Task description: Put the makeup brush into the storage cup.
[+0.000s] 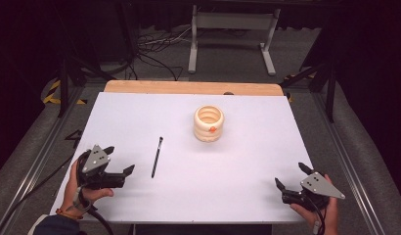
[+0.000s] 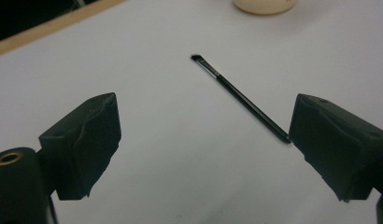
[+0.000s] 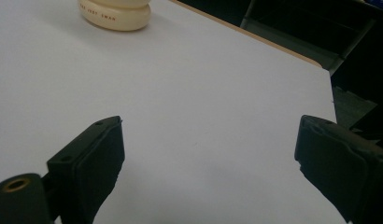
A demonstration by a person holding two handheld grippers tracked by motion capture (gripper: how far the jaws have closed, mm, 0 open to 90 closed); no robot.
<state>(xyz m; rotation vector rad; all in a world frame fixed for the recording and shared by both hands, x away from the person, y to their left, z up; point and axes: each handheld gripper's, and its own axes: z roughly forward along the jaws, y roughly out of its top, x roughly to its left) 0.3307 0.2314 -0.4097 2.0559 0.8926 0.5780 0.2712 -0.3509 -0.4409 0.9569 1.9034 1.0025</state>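
Observation:
A thin black brush (image 1: 157, 156) lies on the white table (image 1: 140, 117), left of centre; in the left gripper view the brush (image 2: 241, 97) runs slantwise, bristles at the far end. A cream ribbed pot (image 1: 208, 123) with an orange mark stands near the middle, its base also at the top of the left gripper view (image 2: 264, 5) and the right gripper view (image 3: 116, 14). My left gripper (image 1: 119, 160) is open at the front left, just left of the brush, nothing between its jaws. My right gripper (image 1: 291, 177) is open at the front right, holding nothing.
A wooden strip (image 1: 193, 87) edges the table's far side. Beyond it stand a white metal frame (image 1: 233, 34) and cables on the floor. Dark rails run along both sides of the table.

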